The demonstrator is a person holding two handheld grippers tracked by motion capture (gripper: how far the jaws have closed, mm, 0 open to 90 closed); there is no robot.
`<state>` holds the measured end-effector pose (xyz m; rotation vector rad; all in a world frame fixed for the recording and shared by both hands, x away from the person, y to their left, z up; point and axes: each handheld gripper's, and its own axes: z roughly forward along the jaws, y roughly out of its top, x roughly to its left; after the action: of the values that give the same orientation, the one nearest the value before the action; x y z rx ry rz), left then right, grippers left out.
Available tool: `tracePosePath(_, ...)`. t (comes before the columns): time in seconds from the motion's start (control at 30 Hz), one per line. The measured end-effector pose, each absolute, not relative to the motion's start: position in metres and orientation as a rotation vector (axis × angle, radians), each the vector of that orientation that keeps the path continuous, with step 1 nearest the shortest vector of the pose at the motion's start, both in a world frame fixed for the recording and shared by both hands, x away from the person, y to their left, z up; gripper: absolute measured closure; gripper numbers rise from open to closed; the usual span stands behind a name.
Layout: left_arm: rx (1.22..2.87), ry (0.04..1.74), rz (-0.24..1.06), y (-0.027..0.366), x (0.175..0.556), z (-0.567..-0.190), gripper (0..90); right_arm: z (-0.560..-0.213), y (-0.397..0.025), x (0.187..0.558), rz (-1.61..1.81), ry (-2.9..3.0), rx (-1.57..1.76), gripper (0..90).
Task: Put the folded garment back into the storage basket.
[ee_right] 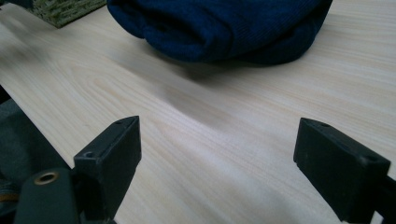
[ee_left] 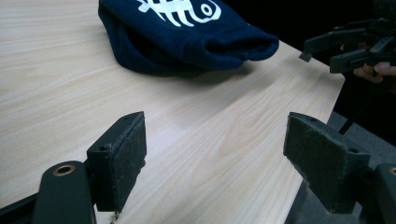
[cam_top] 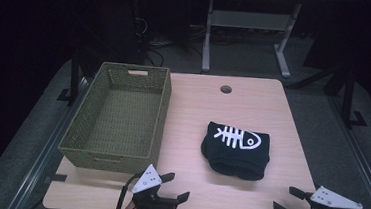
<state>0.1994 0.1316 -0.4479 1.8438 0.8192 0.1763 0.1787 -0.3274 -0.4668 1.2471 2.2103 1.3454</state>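
One folded navy garment [cam_top: 235, 150], one woven basket [cam_top: 117, 119], two claws [cam_top: 176, 185] [cam_top: 285, 199] both spread wide, empty.

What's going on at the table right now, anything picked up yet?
Nothing is picked up yet. A person holds the left hand-held gripper and the right hand-held gripper at the near edge of the table, both with jaws open and empty. The folded dark blue garment with a white fish-skeleton print lies untouched between and beyond them. The green woven basket at the left looks empty.
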Motion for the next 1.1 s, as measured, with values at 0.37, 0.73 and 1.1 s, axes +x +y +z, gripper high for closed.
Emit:
tracePosePath(0.37,1.829,0.809,0.160,0.119,0.212,-0.444,20.6,-0.458,-0.326,0.195,1.385,2.201,1.254,14.8)
tracePosePath(0.73,1.817,0.837,0.143,0.102,0.235,-0.444,20.6,-0.450,-0.320,0.221,1.391,2.246,1.256,14.6)
tracePosePath(1.1,1.830,0.835,0.155,0.080,0.266,-0.437,20.8,-0.440,-0.314,0.250,1.385,2.258,1.255,14.8)
